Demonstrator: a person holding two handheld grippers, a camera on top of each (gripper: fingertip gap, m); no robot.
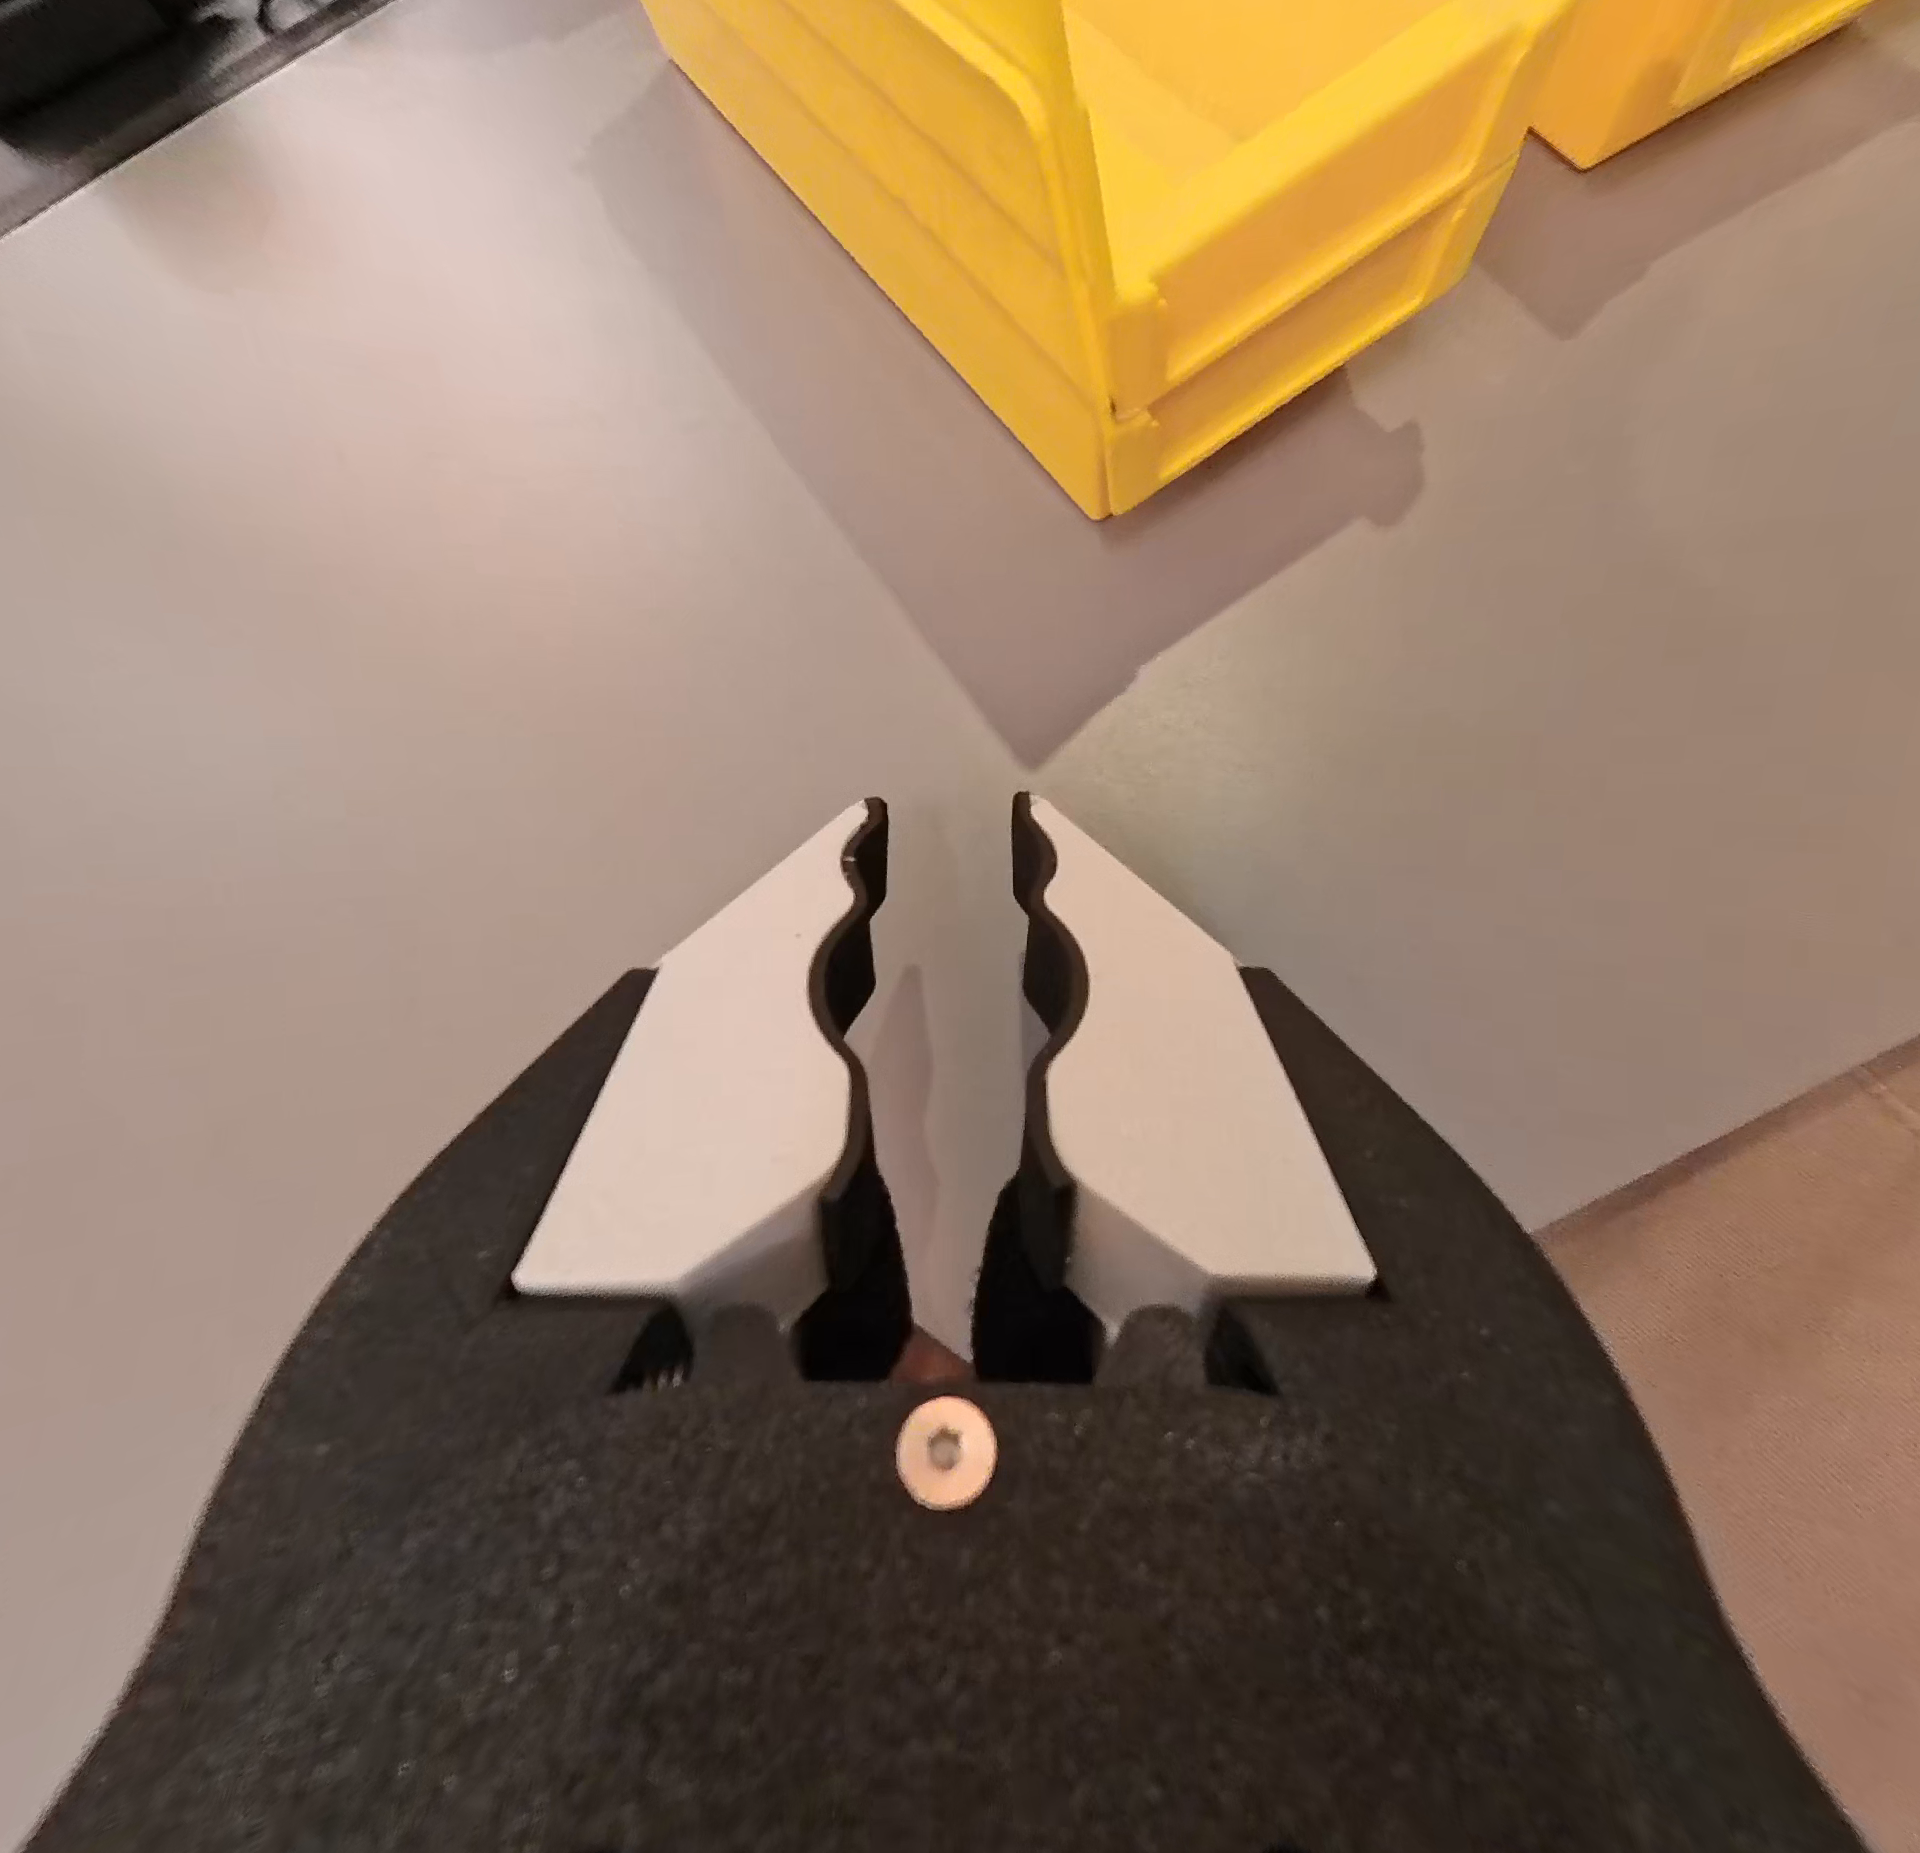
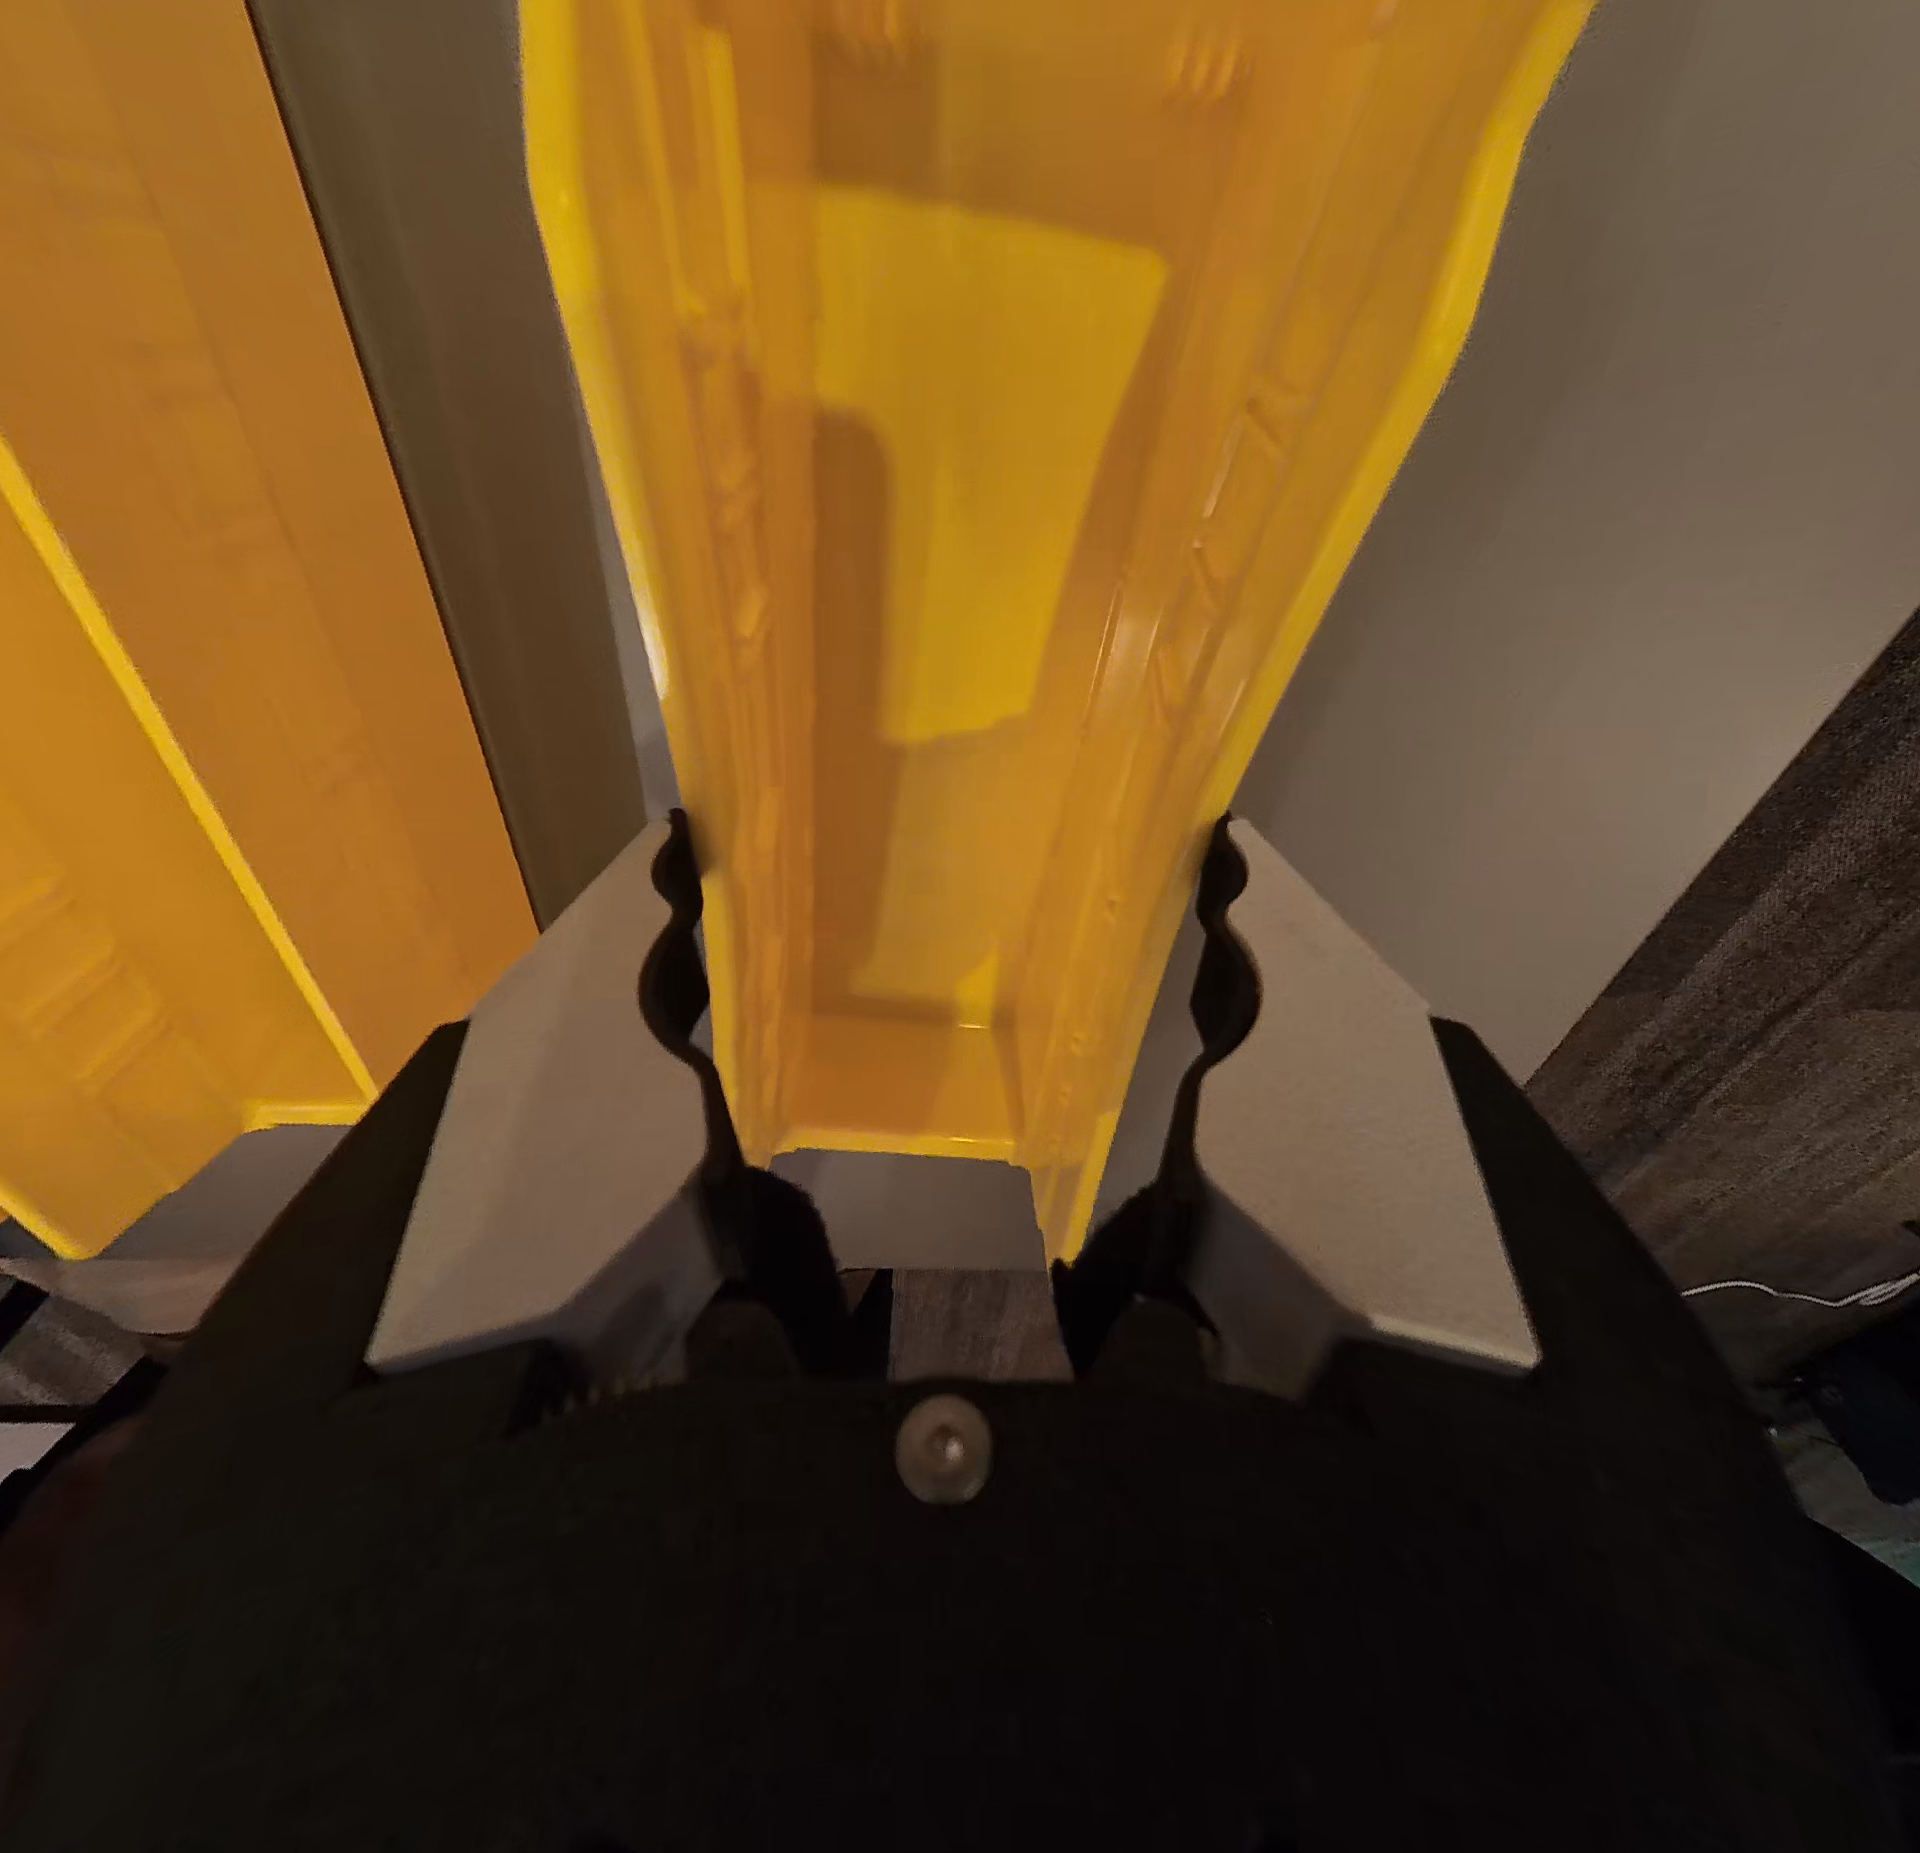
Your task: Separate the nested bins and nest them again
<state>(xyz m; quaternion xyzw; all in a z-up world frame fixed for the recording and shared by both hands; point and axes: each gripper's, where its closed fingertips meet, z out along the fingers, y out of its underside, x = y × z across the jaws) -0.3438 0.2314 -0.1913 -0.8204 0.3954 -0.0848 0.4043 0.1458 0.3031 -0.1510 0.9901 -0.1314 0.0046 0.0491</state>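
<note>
Grey matte tabletop (image 1: 364, 556): plain, seen across both views, its near edge giving way to beige flooring (image 1: 1714, 1336) in the left wrist view and dark grey carpet (image 2: 1745, 1024) in the right wrist view.

Nested yellow bins (image 1: 1195, 193): stacked one inside another on the table, ahead and right of the left gripper, well apart from it. A further yellow bin (image 1: 1714, 27) is seen just beside them, cut off by the frame.

Held yellow bin (image 2: 935, 453): gripped across its end by the right gripper (image 2: 948, 847), one finger on each outer wall. Another yellow bin (image 2: 156, 660) is seen to its left.

Left gripper (image 1: 948, 811): narrowly parted, nothing between its fingers, over bare table.

Dark blurred items (image 1: 104, 27): far corner, not identifiable.

Moulded marks are noted on the held bin's rails, illegible.
</note>
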